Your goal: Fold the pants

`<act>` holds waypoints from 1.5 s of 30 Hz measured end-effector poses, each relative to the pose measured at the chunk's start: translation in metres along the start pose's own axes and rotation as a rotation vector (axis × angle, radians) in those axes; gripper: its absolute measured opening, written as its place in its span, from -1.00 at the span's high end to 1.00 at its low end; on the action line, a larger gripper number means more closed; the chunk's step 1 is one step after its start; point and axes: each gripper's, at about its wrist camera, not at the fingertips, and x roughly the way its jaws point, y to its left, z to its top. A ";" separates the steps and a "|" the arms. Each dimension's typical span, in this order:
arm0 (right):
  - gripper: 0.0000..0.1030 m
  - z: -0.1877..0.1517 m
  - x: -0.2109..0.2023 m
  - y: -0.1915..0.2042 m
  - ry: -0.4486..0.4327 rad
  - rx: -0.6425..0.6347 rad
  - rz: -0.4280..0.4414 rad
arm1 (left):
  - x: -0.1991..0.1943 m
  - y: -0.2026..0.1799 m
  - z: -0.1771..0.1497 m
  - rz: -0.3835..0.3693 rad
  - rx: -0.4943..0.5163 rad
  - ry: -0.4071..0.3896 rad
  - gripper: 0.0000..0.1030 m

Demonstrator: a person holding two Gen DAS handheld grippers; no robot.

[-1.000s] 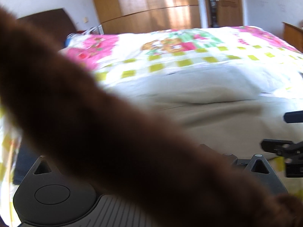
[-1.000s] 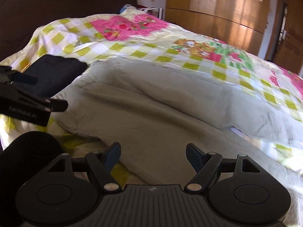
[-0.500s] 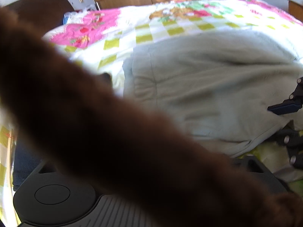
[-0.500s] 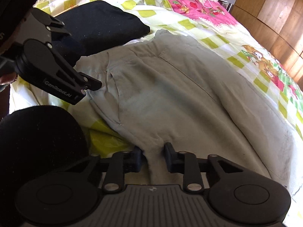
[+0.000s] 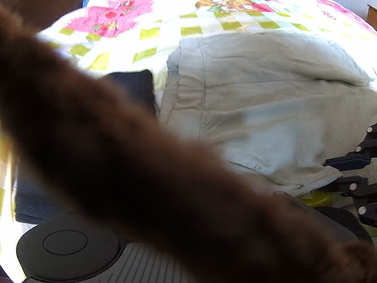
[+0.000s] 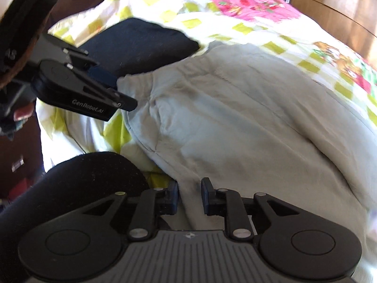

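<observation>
Pants (image 6: 235,118) lie on the bed (image 6: 235,28). Right gripper (image 6: 189,197) is clamped on their near-edge fabric; left gripper (image 6: 124,94), jaws just closing, is pinched on the waistband corner.

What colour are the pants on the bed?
Pale grey-beige pants; the right wrist view shows them best.

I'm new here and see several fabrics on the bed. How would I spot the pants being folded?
Start with the bed's checked quilt, yellow-green squares with pink patches. On it lie the pants, a wide pale grey-green spread. Unlike the small dark folded cloth beside them, they are light, rumpled and seamed.
</observation>
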 end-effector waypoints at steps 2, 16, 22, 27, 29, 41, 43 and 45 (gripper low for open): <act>0.19 -0.016 -0.024 -0.016 -0.024 0.070 -0.036 | -0.011 -0.005 0.004 0.009 0.016 -0.024 0.00; 0.09 -0.232 -0.212 -0.210 -0.029 0.975 -0.678 | -0.022 -0.191 0.063 -0.342 0.248 -0.147 -0.15; 0.19 -0.292 -0.240 -0.253 -0.032 1.135 -0.794 | -0.009 -0.286 0.063 -0.468 0.406 -0.121 -0.18; 0.23 -0.294 -0.251 -0.252 -0.018 1.121 -0.814 | 0.002 -0.310 0.059 -0.501 0.438 -0.075 -0.19; 0.19 -0.281 -0.255 -0.243 -0.023 1.057 -0.862 | 0.000 -0.303 0.060 -0.509 0.427 -0.077 -0.20; 0.15 -0.080 -0.140 -0.259 -0.077 0.403 -0.488 | 0.008 -0.143 0.108 -0.291 0.285 -0.213 -0.45; 0.15 -0.037 -0.101 -0.274 -0.068 0.262 -0.405 | 0.024 -0.108 0.128 -0.241 0.264 -0.221 -0.52; 0.15 0.000 -0.064 -0.287 -0.044 0.154 -0.334 | 0.045 -0.077 0.148 -0.172 0.257 -0.209 -0.53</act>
